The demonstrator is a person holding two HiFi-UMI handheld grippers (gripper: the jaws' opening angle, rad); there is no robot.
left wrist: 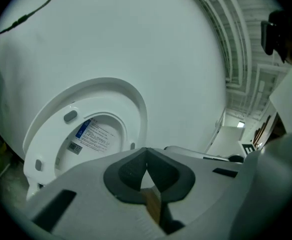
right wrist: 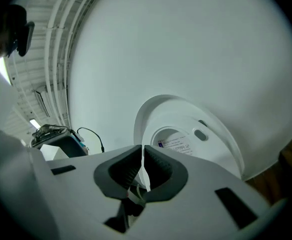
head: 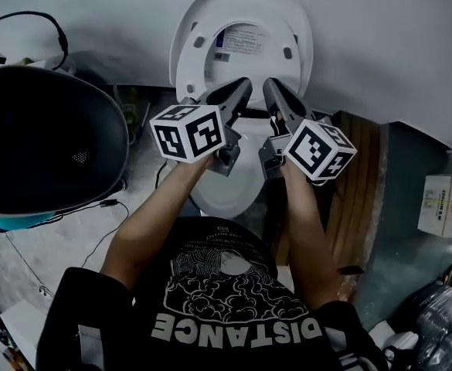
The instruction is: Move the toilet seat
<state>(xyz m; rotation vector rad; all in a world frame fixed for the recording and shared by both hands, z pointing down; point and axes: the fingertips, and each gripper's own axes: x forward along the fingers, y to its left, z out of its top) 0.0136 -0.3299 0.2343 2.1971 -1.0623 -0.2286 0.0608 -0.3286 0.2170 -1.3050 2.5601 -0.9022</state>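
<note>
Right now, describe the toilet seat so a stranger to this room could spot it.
Against the white wall ahead sits the toilet bowl. The toilet seat is the white oval ring tipped up above it, carrying grey bumpers and framing a printed label.

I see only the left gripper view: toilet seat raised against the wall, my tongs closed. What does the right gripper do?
Observer: The right gripper has its tongs shut on nothing; it points at the toilet seat beside the left gripper.
Operator: Where is the bowl?
Observer: The bowl shows under both grippers in the head view.
Operator: And at my left?
Observer: A large black object stands left of the toilet.
</note>
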